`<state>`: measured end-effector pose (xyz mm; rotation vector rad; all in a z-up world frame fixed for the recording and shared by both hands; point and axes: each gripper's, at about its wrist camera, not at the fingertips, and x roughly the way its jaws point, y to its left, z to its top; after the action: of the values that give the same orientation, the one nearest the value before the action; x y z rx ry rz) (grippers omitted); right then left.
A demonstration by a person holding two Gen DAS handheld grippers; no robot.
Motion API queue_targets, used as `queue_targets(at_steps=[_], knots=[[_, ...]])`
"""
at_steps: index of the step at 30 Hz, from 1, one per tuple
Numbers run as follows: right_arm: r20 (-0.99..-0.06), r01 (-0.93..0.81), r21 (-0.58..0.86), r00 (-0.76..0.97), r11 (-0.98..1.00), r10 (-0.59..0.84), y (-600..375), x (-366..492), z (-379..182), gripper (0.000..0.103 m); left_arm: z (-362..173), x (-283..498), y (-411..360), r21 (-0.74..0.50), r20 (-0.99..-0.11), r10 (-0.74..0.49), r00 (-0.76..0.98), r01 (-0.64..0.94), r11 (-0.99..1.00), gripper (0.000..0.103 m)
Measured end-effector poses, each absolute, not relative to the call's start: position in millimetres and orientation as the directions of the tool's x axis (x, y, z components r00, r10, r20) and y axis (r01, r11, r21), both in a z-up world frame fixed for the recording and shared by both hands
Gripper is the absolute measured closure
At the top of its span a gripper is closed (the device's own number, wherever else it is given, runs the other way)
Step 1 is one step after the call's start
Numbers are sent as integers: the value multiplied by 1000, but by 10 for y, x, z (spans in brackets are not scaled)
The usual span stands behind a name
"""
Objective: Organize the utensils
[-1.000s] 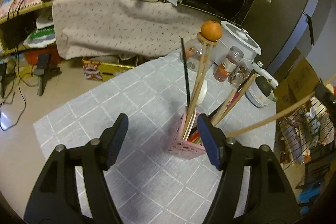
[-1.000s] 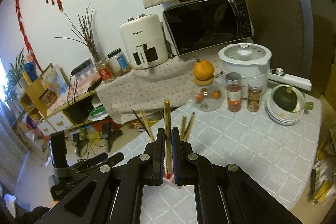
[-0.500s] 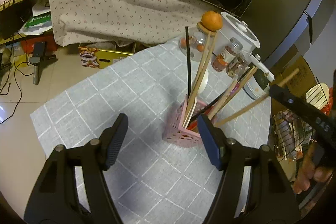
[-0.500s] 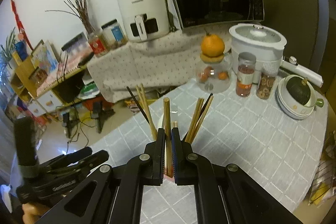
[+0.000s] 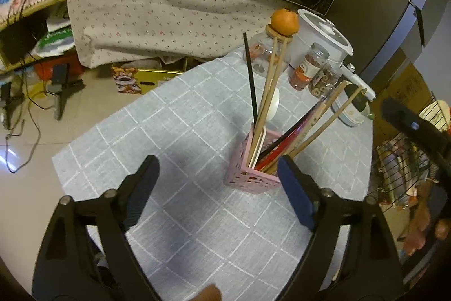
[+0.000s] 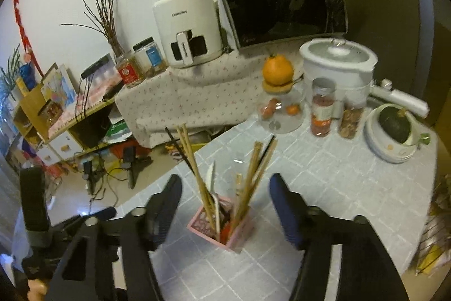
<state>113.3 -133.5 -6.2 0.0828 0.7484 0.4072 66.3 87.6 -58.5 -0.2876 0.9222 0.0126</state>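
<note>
A pink perforated utensil holder (image 5: 248, 177) stands on the grey checked tablecloth (image 5: 174, 131). It holds several wooden chopsticks (image 5: 270, 81), a black chopstick (image 5: 250, 81) and a white spoon (image 5: 272, 106). My left gripper (image 5: 217, 185) is open and empty, just in front of the holder. In the right wrist view the holder (image 6: 222, 227) sits below my right gripper (image 6: 225, 202), which is open and empty with the chopsticks (image 6: 251, 182) rising between its fingers.
At the table's far side stand a glass jar topped with an orange (image 6: 277, 72), two spice jars (image 6: 322, 109), a white cooker (image 6: 338, 61) and a bowl with a dark squash (image 6: 394, 126). Behind are an air fryer (image 6: 187, 27) and a microwave (image 6: 282, 7).
My right gripper was shut on a wooden chopstick above the holder; now it is open and the chopstick stands in the holder. The left gripper has stayed open.
</note>
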Motion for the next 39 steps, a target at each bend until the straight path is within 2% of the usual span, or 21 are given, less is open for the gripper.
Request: queue_targets(at_steps=[1, 5, 7, 18, 24, 39], knots=[[-647, -326, 199, 665, 924, 373, -1358, 1092, -40, 29, -565, 645, 856, -231, -787, -101, 608, -138, 963, 8], [-640, -284, 148, 703, 947, 310, -1548, 830, 34, 5, -497, 543, 737, -191, -793, -70, 605, -138, 972, 1], [-629, -263, 133, 723, 956, 287, -1649, 694, 56, 0, -484, 470, 664, -160, -803, -52, 594, -131, 978, 1], [-683, -122, 39, 721, 992, 116, -1974, 193, -60, 0, -229, 31, 234, -25, -748, 12, 664, -46, 999, 1], [-708, -99, 30, 700, 995, 91, -2026, 198, -191, 0, -186, -20, 215, -26, -729, 5, 684, -35, 999, 1], [-696, -72, 5, 715, 997, 55, -1978, 223, -225, 0, -244, 7, 144, -17, -735, 6, 678, -27, 999, 1]])
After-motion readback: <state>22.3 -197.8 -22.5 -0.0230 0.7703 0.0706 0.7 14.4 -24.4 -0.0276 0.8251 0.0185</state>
